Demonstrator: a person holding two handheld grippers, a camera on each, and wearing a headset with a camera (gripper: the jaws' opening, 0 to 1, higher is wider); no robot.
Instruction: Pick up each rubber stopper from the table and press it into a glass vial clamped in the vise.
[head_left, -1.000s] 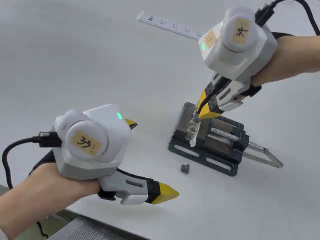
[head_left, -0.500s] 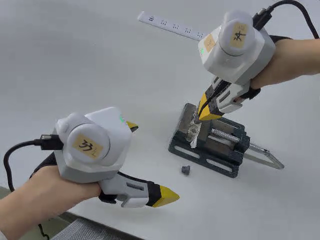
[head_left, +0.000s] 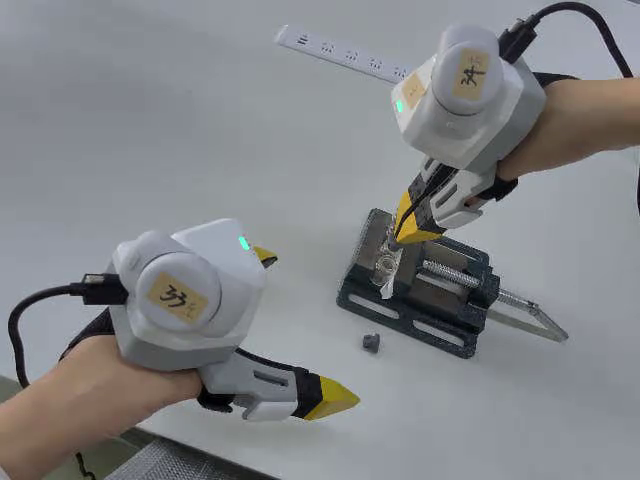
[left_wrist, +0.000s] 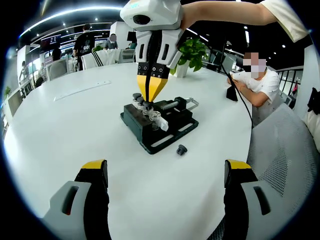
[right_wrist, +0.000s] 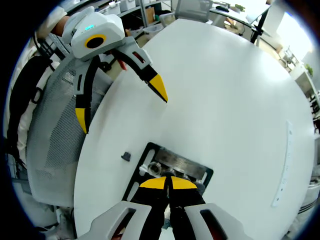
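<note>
The right gripper hangs pinched together over the vise, tips hiding whatever they hold, while the left gripper gapes wide near a loose rubber stopper.

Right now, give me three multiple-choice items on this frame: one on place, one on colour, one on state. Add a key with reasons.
1. Where is the loose rubber stopper?
A) in a gripper's jaws
B) on the table beside the vise
C) on top of the vise

2. What colour are the jaw tips of the left gripper?
A) red
B) blue
C) yellow

3. How do the jaws of the right gripper stand?
A) shut, above the vise
B) wide open over the loose stopper
C) wide open at the table edge

Key:
1 B, it lies on bare tabletop in front of the vise base.
2 C, both tips show yellow in the left gripper view.
3 A, the tips meet in the right gripper view.
</note>
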